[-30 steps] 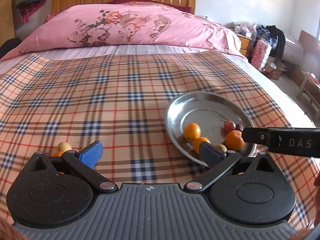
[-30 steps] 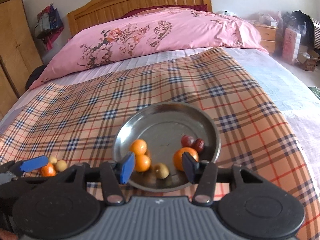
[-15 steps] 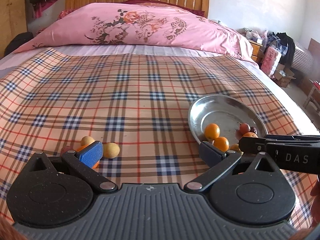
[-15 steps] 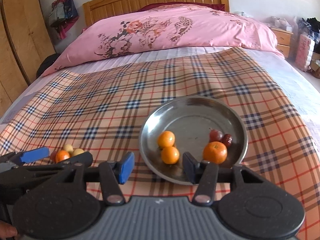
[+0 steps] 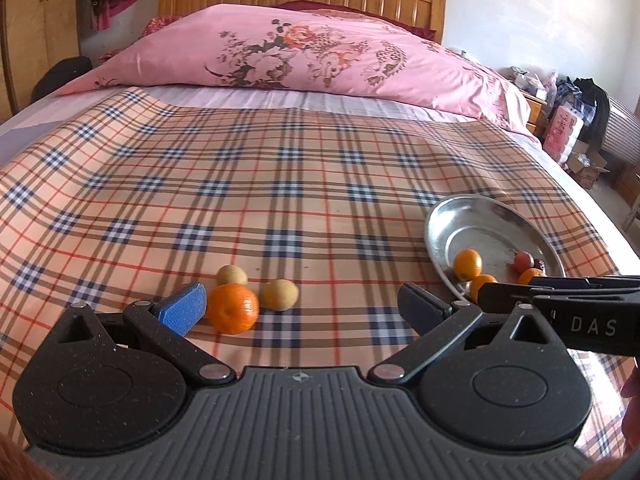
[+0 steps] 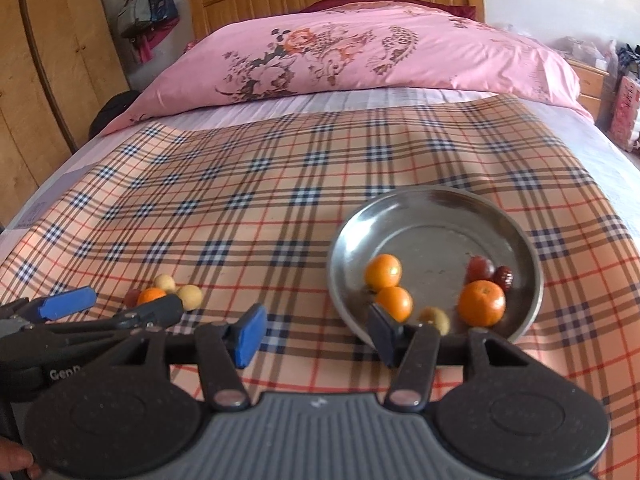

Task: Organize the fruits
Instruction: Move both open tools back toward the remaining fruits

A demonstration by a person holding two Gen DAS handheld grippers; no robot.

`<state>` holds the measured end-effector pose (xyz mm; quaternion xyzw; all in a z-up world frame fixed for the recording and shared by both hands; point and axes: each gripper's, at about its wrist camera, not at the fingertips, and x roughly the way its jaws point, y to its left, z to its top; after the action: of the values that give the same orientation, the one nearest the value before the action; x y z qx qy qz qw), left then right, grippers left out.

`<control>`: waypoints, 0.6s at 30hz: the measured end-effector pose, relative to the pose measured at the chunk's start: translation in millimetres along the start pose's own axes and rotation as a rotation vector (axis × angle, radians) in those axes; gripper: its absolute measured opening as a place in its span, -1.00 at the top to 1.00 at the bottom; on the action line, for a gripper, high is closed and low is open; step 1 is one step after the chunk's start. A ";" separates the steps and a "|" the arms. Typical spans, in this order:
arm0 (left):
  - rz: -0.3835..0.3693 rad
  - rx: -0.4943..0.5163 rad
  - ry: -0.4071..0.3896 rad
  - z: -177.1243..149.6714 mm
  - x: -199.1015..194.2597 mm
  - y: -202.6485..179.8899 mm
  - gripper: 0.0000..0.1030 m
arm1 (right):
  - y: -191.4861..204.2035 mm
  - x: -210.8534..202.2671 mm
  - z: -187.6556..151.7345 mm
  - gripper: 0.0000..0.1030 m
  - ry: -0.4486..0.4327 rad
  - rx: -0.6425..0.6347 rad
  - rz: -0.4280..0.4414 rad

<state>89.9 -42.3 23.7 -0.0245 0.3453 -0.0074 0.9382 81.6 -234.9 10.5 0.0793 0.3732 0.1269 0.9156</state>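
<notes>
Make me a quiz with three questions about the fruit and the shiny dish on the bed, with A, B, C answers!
1. Where is the round silver metal dish?
A on the pink quilt; B on the plaid cloth; C on the floor.
2. How many orange fruits lie in the dish?
A one; B three; C six.
3. How is the left gripper?
A open; B shut on an orange fruit; C shut on the dish's rim.

Answers:
1 B, plaid shows all around the dish.
2 B, three orange ones sit beside small red fruits and a yellowish fruit.
3 A, its fingers stand wide apart and press on nothing.
</notes>
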 end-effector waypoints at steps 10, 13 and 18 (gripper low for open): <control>0.027 -0.023 -0.005 -2.7 0.0 26.4 -1.00 | 25.5 12.3 0.4 -0.08 0.022 -0.034 0.018; 0.033 -0.033 -0.006 -4.5 1.1 35.2 -1.00 | 32.0 16.0 0.1 -0.08 0.031 -0.039 0.027; 0.040 -0.056 -0.004 -8.2 2.3 49.8 -1.00 | 44.2 22.1 0.1 -0.07 0.040 -0.057 0.038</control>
<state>86.2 7.0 13.5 -0.0436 0.3438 0.0211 0.9378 89.2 -186.2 6.6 0.0575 0.3863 0.1562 0.9072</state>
